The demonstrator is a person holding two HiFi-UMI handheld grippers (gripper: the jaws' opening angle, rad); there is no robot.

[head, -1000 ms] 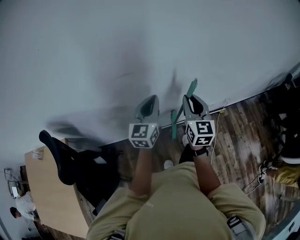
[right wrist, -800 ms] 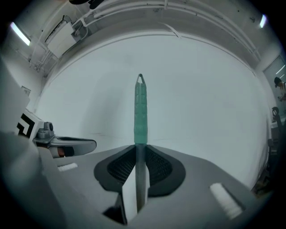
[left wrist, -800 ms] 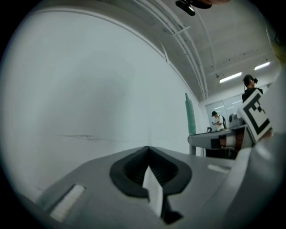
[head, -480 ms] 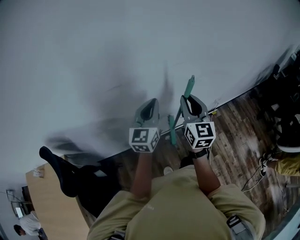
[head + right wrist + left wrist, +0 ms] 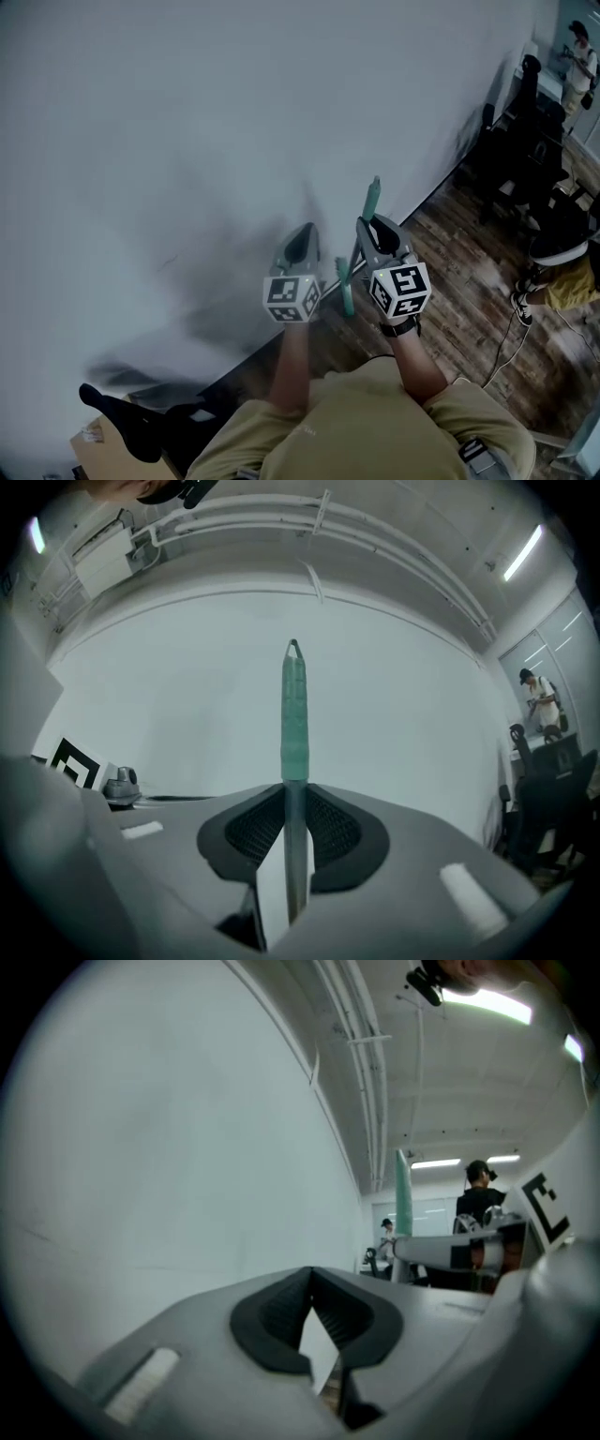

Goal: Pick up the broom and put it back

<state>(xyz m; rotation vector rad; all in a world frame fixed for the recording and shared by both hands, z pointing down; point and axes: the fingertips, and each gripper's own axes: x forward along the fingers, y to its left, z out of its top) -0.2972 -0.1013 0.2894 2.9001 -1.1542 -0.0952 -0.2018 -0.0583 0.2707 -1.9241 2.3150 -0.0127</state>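
You're in an office, right up against a long white wall (image 5: 187, 112). Wood-plank floor (image 5: 469, 272) runs along its foot. Black office chairs (image 5: 511, 141) cluster at the wall's right end, and a tan desk (image 5: 89, 457) sits off its left end. Strip lights (image 5: 522, 552) and ceiling pipes (image 5: 281, 517) run above it.

Ahead of me a plain white wall (image 5: 187, 112) fills most of the view and meets a dark wood floor (image 5: 469, 291). Black office chairs (image 5: 525, 131) stand by the wall at the far right, with a person (image 5: 577, 52) beyond them. A thin cable (image 5: 509, 339) trails over the boards to my right. At my lower left I see a pale desk corner (image 5: 89, 459). Pipes (image 5: 319, 522) and a strip light (image 5: 523, 550) run along the ceiling
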